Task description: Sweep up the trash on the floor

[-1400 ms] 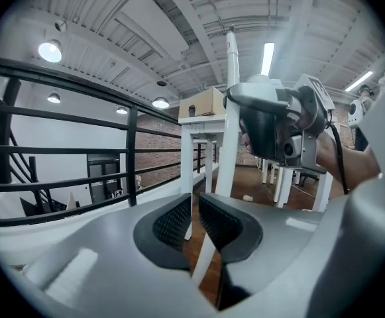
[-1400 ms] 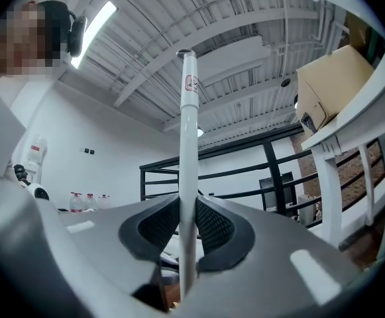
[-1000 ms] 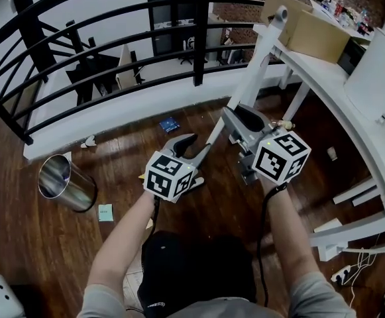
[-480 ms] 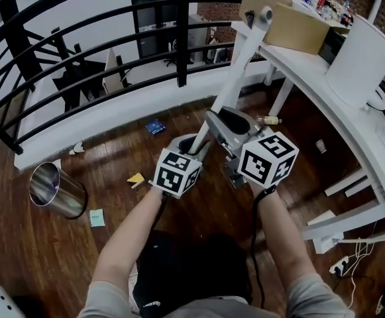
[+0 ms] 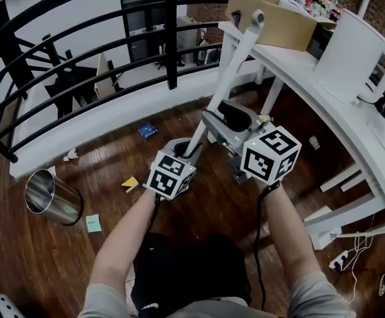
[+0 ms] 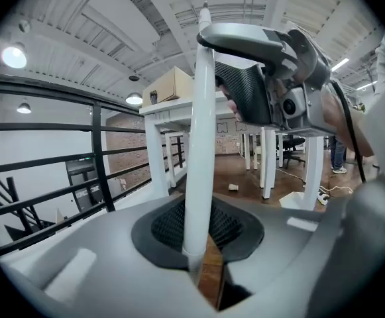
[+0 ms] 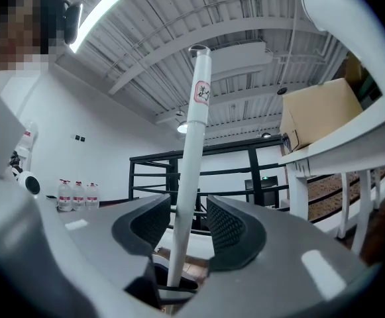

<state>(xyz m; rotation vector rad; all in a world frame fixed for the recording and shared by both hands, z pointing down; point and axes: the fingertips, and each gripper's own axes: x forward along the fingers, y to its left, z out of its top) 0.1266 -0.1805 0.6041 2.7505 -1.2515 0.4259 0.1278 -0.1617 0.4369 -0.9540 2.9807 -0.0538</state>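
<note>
A long white broom handle (image 5: 235, 61) slants up toward the desk; its lower end is hidden behind the grippers. My left gripper (image 5: 191, 150) holds it low down, its jaws closing with the black pads (image 6: 228, 227) pressed against the handle (image 6: 200, 144). My right gripper (image 5: 228, 116) sits higher on the handle (image 7: 193, 151). Its jaws are opening, and there are gaps between the pads (image 7: 226, 225) and the pole. Trash lies on the wood floor: a blue packet (image 5: 147, 130), a yellow scrap (image 5: 131, 183), a green note (image 5: 93, 223) and a white crumple (image 5: 69, 154).
A steel bin (image 5: 50, 197) stands at the left. A black railing (image 5: 171, 38) curves along the floor's far edge. A white desk (image 5: 325, 95) with a cardboard box (image 5: 278, 18) runs down the right, a paper cup (image 5: 313, 142) beneath it. A power strip (image 5: 343, 258) lies at the lower right.
My left gripper moved right to the handle and closed on it below the right gripper. The right gripper's jaws have spread off the handle.
</note>
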